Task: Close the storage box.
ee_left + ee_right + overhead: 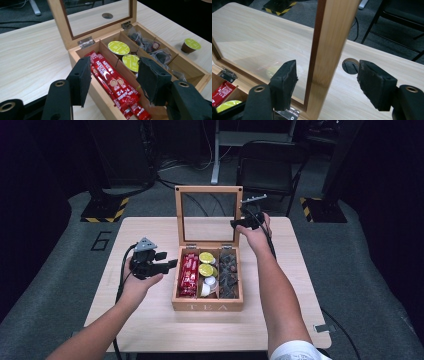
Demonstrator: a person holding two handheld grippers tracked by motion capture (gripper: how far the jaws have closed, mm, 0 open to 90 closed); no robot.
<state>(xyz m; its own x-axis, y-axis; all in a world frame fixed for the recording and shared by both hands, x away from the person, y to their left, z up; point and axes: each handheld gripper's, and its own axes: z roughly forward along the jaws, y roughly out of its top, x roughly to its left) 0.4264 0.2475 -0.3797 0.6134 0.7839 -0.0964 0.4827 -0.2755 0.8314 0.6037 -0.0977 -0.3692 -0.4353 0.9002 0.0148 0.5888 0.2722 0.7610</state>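
A wooden tea box point(207, 306) stands mid-table with its glass lid point(208, 190) upright. It holds red coffee sticks point(188, 276) on the left, green-topped capsules point(206, 262) in the middle and dark tea bags point(229, 270) on the right. My left gripper point(167, 261) hovers at the box's left side, open; its jaws frame the red sticks point(115, 85) without touching them. My right gripper point(237, 223) is at the lid's right edge. There its jaws straddle the lid's wooden frame point(329, 50), with a gap on both sides.
One green-topped capsule point(189, 45) sits on the table point(150, 320) beside the box's right wall. A round cable hole point(350, 66) is in the tabletop behind the lid. A black chair point(265, 165) stands beyond the far edge.
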